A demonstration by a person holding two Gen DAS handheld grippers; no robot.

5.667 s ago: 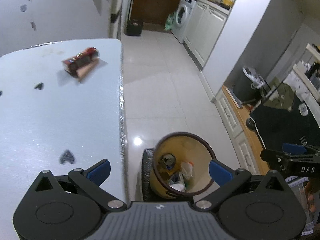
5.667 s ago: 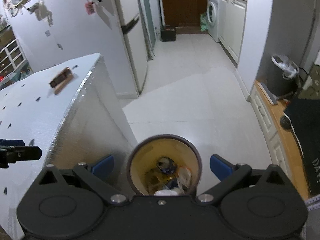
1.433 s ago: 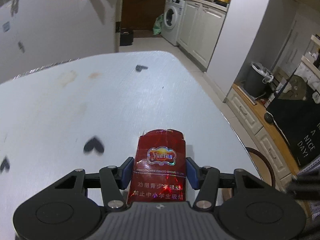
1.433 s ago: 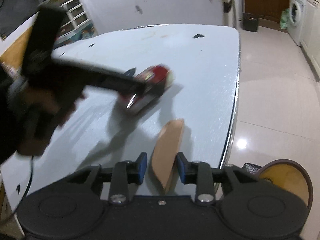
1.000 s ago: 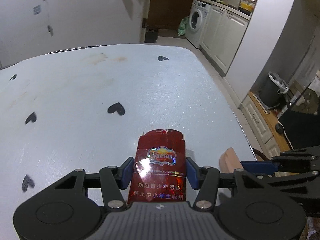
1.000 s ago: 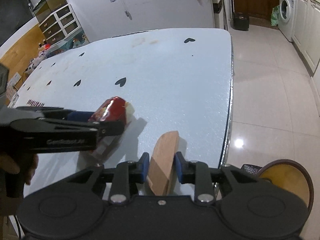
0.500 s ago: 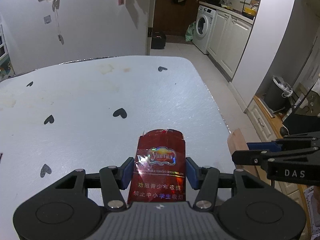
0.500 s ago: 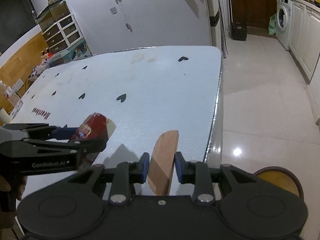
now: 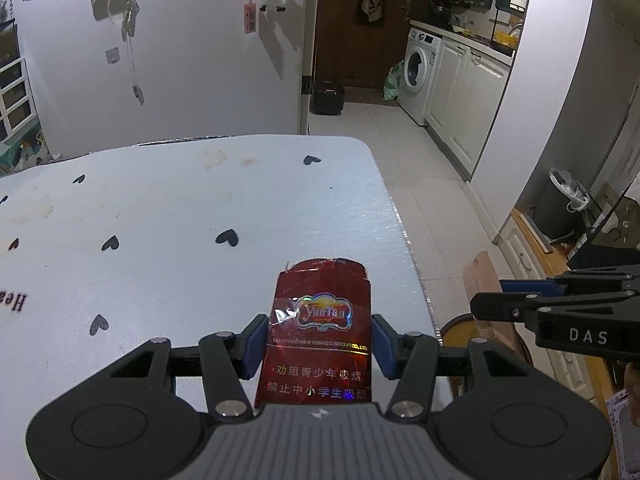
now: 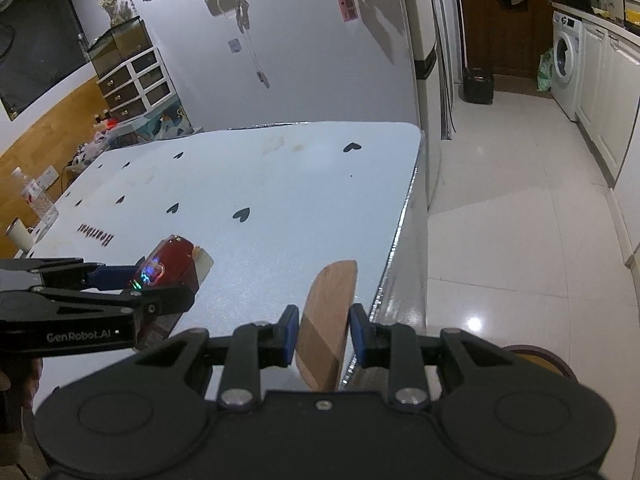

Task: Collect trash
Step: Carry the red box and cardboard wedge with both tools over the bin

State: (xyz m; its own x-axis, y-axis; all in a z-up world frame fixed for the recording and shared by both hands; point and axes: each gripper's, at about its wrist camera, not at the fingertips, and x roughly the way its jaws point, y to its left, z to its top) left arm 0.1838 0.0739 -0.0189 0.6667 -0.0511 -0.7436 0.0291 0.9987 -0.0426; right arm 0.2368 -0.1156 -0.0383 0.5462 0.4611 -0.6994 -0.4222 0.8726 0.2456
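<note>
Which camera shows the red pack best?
The left wrist view. There the red pack faces the camera, held in the left gripper, so its logo and writing are readable. The right wrist view shows the red pack only from the side, off to the left, partly behind a gripper finger.

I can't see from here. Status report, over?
Left gripper shut on red pack. Right gripper shut on brown piece. Nothing in the way.

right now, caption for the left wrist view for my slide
Left gripper holds a red cigarette pack above the heart-print table.
</note>
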